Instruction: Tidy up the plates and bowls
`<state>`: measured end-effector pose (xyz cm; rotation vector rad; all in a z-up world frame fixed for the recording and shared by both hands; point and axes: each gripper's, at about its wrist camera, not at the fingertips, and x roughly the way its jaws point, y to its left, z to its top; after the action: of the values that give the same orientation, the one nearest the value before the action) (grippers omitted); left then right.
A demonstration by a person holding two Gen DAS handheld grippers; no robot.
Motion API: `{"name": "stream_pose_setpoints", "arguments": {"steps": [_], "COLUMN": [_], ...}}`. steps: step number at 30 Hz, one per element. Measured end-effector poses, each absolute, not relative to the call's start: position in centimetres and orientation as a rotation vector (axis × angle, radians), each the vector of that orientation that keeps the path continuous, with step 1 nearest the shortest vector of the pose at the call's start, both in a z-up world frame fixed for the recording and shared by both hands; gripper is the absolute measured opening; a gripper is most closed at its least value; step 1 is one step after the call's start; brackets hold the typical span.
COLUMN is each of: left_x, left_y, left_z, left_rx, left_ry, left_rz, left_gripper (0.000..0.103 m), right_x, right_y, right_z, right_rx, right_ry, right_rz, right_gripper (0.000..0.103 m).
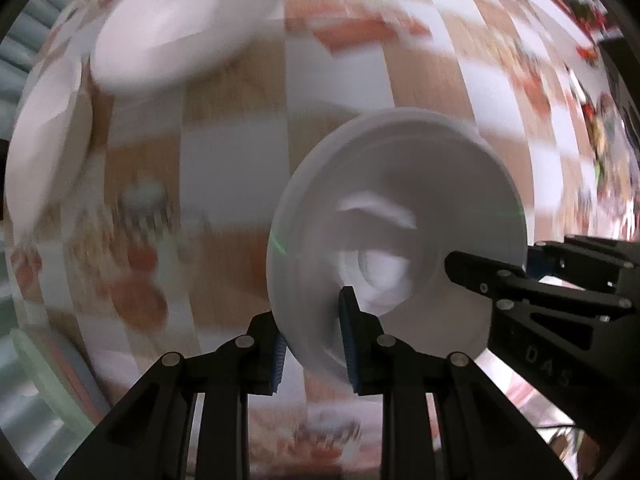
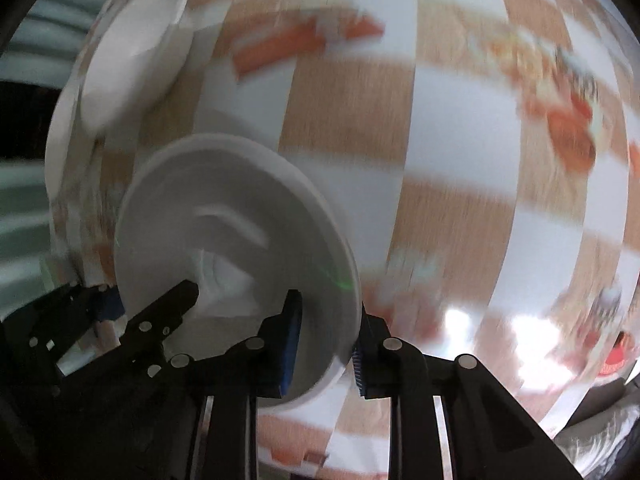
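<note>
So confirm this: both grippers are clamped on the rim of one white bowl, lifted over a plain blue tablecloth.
Wrong on the tablecloth: both wrist views show tan and white checks with red prints. The left gripper and right gripper do clamp the bowl rim.

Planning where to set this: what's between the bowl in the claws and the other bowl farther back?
Only bare checked cloth, seen in the left wrist view between the clamped bowl and the far bowl.
</note>
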<state>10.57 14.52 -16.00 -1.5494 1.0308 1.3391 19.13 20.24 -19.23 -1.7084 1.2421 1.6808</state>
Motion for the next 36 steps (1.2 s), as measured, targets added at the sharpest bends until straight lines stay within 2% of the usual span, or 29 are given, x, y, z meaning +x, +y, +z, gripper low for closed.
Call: {"name": "stream_pose_setpoints", "arguments": {"steps": [9, 13, 16, 17, 18, 19, 21, 26, 30, 36], "left_x": [12.9, 13.2, 13.5, 13.6, 13.3, 14.1, 13.2, 11.1, 5.6, 0.7], "left_y": [7.2, 5.5, 4.5, 4.3, 3.5, 4.3, 3.8, 3.2, 4.0, 8.1], "left_z": [-16.8, -16.9, -16.7, -16.4, -15.9, -14.8, -13.8, -11.6, -9.5, -8.2], "left_rx": [-1.558, -1.537, -1.496, -1.479, -1.451, -1.429, -1.422, -1.437, -1.463, -1.513], "left_ry": [1.100, 1.104, 1.103, 1.103, 1.106, 1.105, 1.074, 1.004, 0.927, 0.837], "left_rz": [1.271, 1.256, 1.238, 1.241, 1.257, 1.270, 1.273, 1.298, 1.350, 1.383], "left_gripper": [0.026, 0.027, 0.048, 0.060, 0.062, 0.064, 0.075, 0.078, 0.079, 0.080], "right_x": [20.8, 20.2, 20.8, 20.8, 20.9, 21.2, 22.2, 24.6, 25.1, 21.7], "right_y": [11.2, 10.2, 10.1, 10.2, 10.3, 10.6, 11.6, 13.7, 15.2, 18.3], "right_z": [-19.9, -20.3, -20.1, -20.0, -19.7, -19.3, -18.2, -15.9, -14.4, -12.4], "right_rx": [-1.781, -1.781, -1.760, -1.752, -1.749, -1.741, -1.680, -1.572, -1.503, -1.482], "right_ry": [1.290, 1.290, 1.276, 1.267, 1.253, 1.216, 1.209, 1.223, 1.249, 1.197], "right_rz": [1.649, 1.650, 1.643, 1.632, 1.620, 1.600, 1.595, 1.513, 1.485, 1.539], "right_gripper": [0.025, 0.025, 0.026, 0.032, 0.041, 0.063, 0.080, 0.080, 0.080, 0.080]}}
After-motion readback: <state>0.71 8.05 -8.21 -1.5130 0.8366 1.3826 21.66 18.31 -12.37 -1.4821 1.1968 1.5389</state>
